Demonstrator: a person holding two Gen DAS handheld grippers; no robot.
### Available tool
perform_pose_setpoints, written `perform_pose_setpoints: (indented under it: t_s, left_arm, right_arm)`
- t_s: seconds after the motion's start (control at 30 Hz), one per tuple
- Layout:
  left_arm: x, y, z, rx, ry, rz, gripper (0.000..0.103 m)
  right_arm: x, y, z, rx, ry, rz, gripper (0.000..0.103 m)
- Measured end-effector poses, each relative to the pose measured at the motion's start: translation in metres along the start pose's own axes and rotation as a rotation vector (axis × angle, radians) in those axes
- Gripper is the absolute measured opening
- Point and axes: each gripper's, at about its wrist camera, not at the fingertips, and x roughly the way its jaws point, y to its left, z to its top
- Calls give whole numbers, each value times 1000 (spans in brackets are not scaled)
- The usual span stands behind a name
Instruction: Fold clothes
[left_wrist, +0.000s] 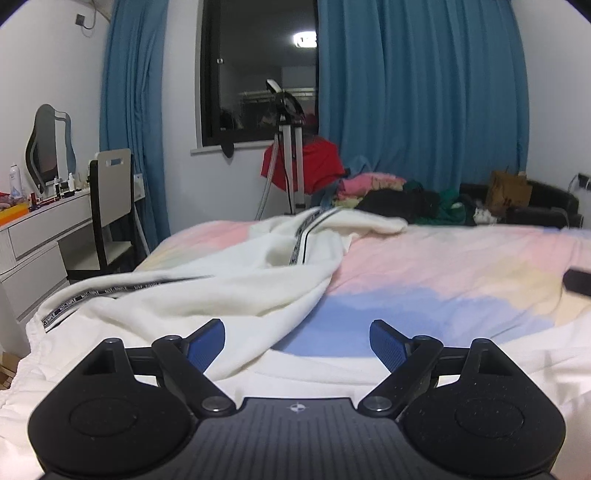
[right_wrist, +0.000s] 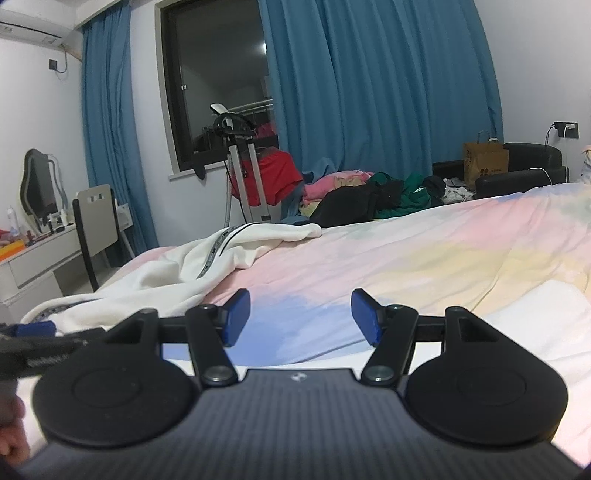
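the white garment (left_wrist: 236, 280) lay rumpled on the pastel bedspread (left_wrist: 443, 273), its striped length running from the near left corner away toward the far edge; the left gripper (left_wrist: 297, 341), fingers spread and pinching nothing, hovered just over its near hem and was the closer one; the right gripper (right_wrist: 299, 314), also spread and empty, hung over bare bedspread with the garment off to its left; a heap of other clothes (right_wrist: 369, 199) sat well beyond; nothing blocked the reach.
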Motion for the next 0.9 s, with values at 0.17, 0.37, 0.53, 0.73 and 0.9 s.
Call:
perform_pose_setpoints:
  t_s: [0.17, 0.37, 0.53, 0.73, 0.9]
  left_arm:
    - [22, 11, -11, 5, 34, -29, 86]
    - [95, -7, 1, 32, 113, -84, 86]
    - [184, -42, 35, 90, 90, -121, 86]
    - [316, -79, 88, 75, 121, -69, 86]
    - [401, -102, 115, 98, 140, -5, 86]
  right_arm:
    - [8, 6, -7, -23, 42, -29, 64]
    - [16, 5, -12, 3, 72, -95, 64]
    - [27, -9, -19, 50, 95, -93, 64]
    - [71, -31, -32, 116, 126, -117, 64]
    - [119, -51, -52, 209, 223, -119, 64]
